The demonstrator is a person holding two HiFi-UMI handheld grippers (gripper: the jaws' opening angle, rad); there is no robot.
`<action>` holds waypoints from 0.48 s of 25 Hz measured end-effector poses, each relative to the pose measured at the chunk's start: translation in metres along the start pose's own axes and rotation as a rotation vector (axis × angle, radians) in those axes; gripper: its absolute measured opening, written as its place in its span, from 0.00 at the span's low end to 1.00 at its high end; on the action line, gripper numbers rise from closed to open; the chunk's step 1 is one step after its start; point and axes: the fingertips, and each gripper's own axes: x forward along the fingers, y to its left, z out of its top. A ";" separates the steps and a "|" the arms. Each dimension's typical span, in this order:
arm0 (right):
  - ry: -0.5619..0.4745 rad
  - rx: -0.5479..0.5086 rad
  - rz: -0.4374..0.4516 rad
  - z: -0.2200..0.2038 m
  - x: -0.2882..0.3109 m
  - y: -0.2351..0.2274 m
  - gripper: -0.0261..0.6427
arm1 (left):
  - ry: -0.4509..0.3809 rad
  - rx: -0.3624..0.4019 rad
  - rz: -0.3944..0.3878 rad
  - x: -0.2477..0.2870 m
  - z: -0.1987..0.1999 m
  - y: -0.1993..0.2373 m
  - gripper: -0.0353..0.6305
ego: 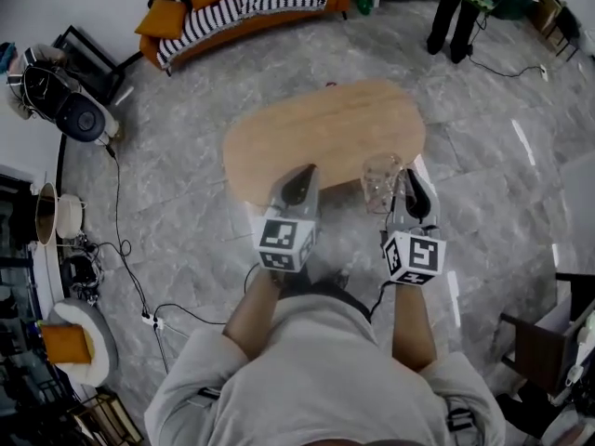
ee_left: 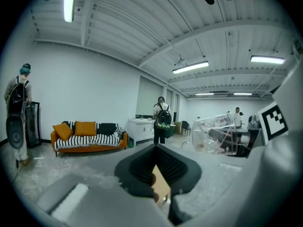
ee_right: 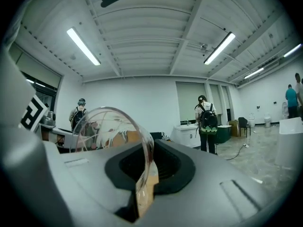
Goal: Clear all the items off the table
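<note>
An oval wooden table [ego: 316, 137] stands in front of me with nothing lying on its top. A clear plastic cup [ego: 381, 182] is held above the table's near right edge, tilted, with my right gripper [ego: 406, 191] shut on its wall. In the right gripper view the cup's rim [ee_right: 111, 126] arcs up to the left from between the jaws of the right gripper [ee_right: 144, 176]. My left gripper [ego: 299, 186] hovers over the near edge of the table, shut and holding nothing. From the left gripper [ee_left: 158, 176] the cup [ee_left: 215, 134] shows off to the right.
An orange sofa [ego: 242, 7] with a striped throw stands beyond the table. A person [ego: 460, 7] stands at the far right by floor cables. Equipment and cables [ego: 84, 249] line the left wall. A dark chair [ego: 544, 337] is at the near right.
</note>
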 end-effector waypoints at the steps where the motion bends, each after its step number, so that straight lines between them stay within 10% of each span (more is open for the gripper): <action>1: -0.007 -0.008 -0.001 0.001 -0.005 -0.002 0.08 | 0.000 -0.010 -0.012 0.000 -0.001 -0.008 0.08; 12: -0.057 -0.100 -0.064 0.010 -0.040 -0.031 0.08 | -0.001 0.064 -0.096 0.009 -0.001 -0.066 0.08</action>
